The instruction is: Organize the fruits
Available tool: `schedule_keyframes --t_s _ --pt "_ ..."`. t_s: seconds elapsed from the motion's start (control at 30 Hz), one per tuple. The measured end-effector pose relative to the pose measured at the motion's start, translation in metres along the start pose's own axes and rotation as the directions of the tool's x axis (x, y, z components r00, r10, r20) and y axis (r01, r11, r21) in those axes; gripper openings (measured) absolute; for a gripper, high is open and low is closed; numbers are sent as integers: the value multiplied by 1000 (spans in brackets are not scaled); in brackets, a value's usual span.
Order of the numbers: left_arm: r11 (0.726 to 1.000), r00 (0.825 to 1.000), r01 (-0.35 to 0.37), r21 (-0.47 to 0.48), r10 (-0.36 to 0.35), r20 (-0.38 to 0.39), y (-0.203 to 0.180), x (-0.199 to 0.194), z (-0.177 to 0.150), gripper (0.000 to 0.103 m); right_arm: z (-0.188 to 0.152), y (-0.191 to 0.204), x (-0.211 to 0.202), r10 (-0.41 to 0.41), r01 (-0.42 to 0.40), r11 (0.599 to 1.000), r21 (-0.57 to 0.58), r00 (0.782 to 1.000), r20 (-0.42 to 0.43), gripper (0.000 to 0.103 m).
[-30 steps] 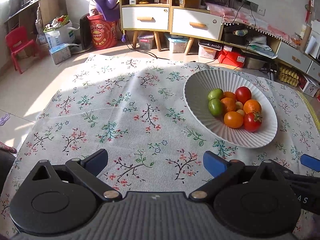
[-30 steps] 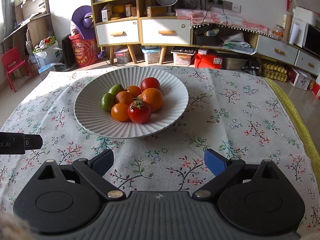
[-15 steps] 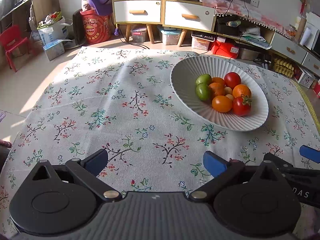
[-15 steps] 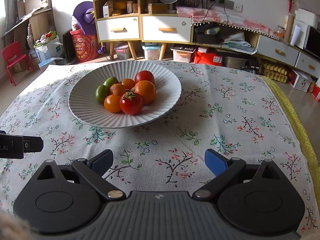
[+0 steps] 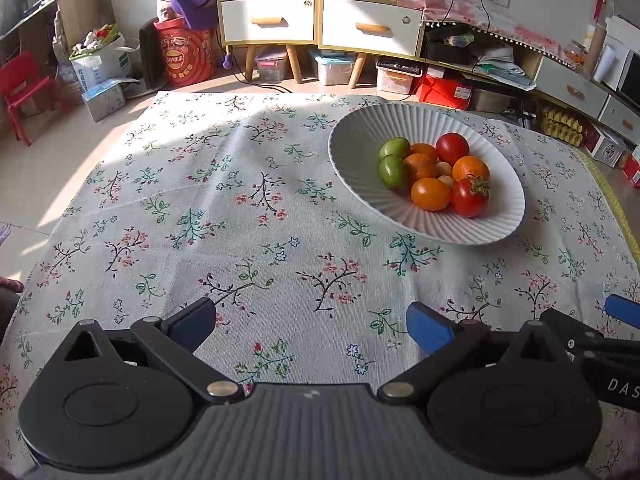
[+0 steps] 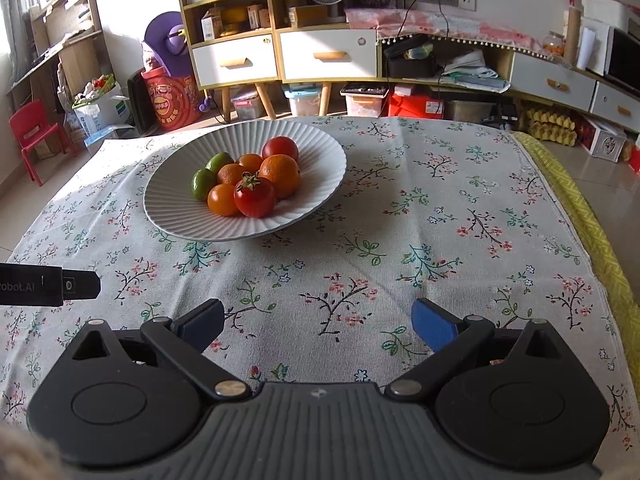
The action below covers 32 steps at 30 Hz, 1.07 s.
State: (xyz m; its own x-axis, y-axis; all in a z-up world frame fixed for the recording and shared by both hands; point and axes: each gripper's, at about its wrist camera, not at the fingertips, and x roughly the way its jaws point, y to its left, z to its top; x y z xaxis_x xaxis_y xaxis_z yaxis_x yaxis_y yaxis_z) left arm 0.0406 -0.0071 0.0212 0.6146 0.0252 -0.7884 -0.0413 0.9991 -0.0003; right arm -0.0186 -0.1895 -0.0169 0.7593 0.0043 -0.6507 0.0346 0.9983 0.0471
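- Left wrist view: the left gripper point(image 5: 312, 322) hangs over the near part of the floral tablecloth point(image 5: 224, 208), its blue-padded fingers spread wide apart with nothing between them.
- A white ribbed bowl point(image 5: 360, 136) sits far and to the right on the cloth, well apart from the gripper.
- In the bowl the fruits lie piled together: two green ones point(image 5: 394, 160) at the left, a red tomato point(image 5: 452, 149) at the far side, an orange point(image 5: 471, 169) to its right, an orange tomato point(image 5: 430, 194) near, and a red tomato with a green stem point(image 5: 469, 197) beside it.
- Part of the right gripper point(image 5: 622, 316) shows at the right edge.
- Right wrist view: the right gripper point(image 6: 316, 322) is also over the near cloth point(image 6: 440, 208), fingers held wide apart and empty.
- The bowl point(image 6: 176, 184) stands far and left of centre, the fruits heaped in its middle; the stemmed red tomato point(image 6: 254, 196) lies nearest, the orange tomato point(image 6: 222, 199) touching its left side.
- A black bar of the other gripper point(image 6: 48, 284) pokes in from the left edge.
- Beyond the table stand white drawers point(image 6: 280, 58) and a red chair point(image 6: 28, 136).
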Motion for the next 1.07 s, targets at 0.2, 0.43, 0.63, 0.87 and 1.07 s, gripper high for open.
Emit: schedule_keyframes --t_s 0.2,0.43,0.63,0.87,1.07 --pt "1000 1000 -12 15 12 28 3 -8 -5 103 2 -1 -8 10 -10 1000 13 1000 6 101" --pt "999 1000 0 42 0 15 0 -10 -11 103 3 5 -7 9 -10 1000 -2 999 -46 102" --pt "1000 1000 9 29 -9 2 3 -9 -11 103 4 10 -7 -16 15 1000 -22 998 -62 102" --pt "999 999 28 45 -27 -18 -2 -4 -16 103 -1 16 2 -56 52 998 -47 996 -72 102" --pt "998 999 28 60 -27 -16 0 3 -25 103 -3 19 7 -94 91 994 -53 994 -56 102"
